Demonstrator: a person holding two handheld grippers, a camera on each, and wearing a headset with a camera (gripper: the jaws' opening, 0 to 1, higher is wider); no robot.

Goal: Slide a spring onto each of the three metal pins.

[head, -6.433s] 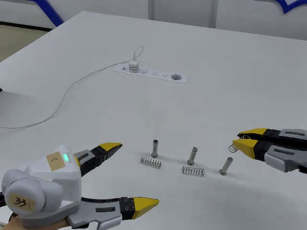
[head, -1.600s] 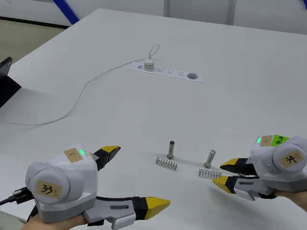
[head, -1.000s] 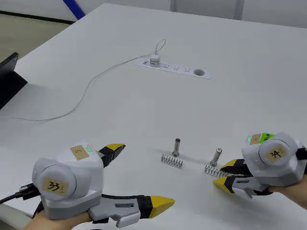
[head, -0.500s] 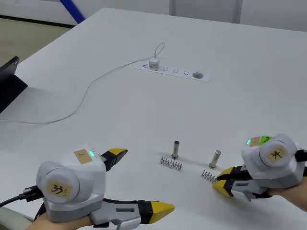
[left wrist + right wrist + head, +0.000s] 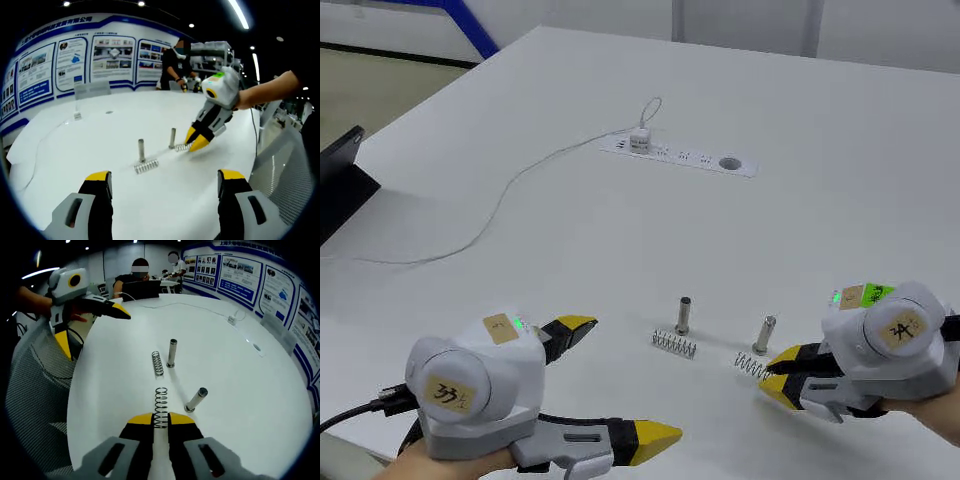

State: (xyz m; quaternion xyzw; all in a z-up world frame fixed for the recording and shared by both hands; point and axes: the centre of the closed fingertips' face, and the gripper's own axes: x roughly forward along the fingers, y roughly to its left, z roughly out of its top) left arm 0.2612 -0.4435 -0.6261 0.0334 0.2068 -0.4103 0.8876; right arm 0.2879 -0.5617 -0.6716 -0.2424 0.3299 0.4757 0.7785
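A spring (image 5: 160, 402), pinched by one end between the closed yellow tips of the right gripper (image 5: 160, 421), reaches out low over the white table (image 5: 840, 220) (whether its free end rests on the surface cannot be told); the near pin (image 5: 196, 399) stands just beside it, bare, with no spring on it yet. A second spring (image 5: 674, 344) lies loose at the foot of the far pin (image 5: 683, 314), which is also bare; the left gripper (image 5: 621, 378) hovers well apart from both, jaws spread wide and holding nothing; a power strip (image 5: 680, 157) sits far up the table.

The risks, judged from here: held by a single end, the spring's long free length is likely to sag or wag and miss the pin's top; the pins look freestanding, so a sideways nudge from spring or jaw could topple one and set it rolling; too hard a squeeze could shoot the coil out of the tips.
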